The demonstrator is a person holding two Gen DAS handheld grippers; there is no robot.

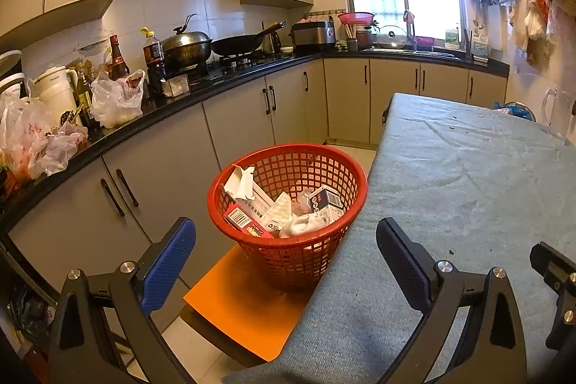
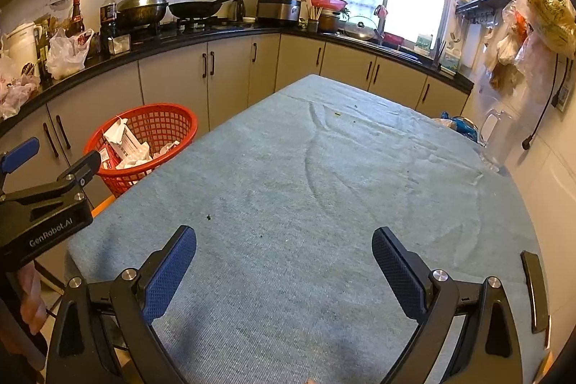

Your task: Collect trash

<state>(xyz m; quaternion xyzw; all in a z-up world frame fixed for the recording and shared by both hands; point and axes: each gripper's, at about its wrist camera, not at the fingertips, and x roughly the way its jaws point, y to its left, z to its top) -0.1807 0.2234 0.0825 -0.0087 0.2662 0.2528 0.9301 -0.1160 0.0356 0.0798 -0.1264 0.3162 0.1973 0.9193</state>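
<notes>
A red plastic basket (image 1: 325, 164) stands on an orange stool (image 1: 237, 315) at the left edge of the table; it holds cardboard boxes (image 1: 248, 204), wrappers and white crumpled paper (image 1: 300, 225). It also shows in the right wrist view (image 2: 165, 117). My left gripper (image 1: 288, 261) is open and empty, just in front of the basket and above the table's left edge. My right gripper (image 2: 284, 269) is open and empty over the near part of the table (image 2: 324, 186), which has a grey-blue cloth with a few small dark crumbs (image 2: 208, 217).
A black counter (image 1: 216, 89) with pots, bottles and plastic bags (image 1: 115, 99) runs along the left and back. A clear jug (image 2: 498, 139) and a blue bag (image 2: 462, 126) sit at the table's far right. Bags hang on the right wall (image 2: 540, 35).
</notes>
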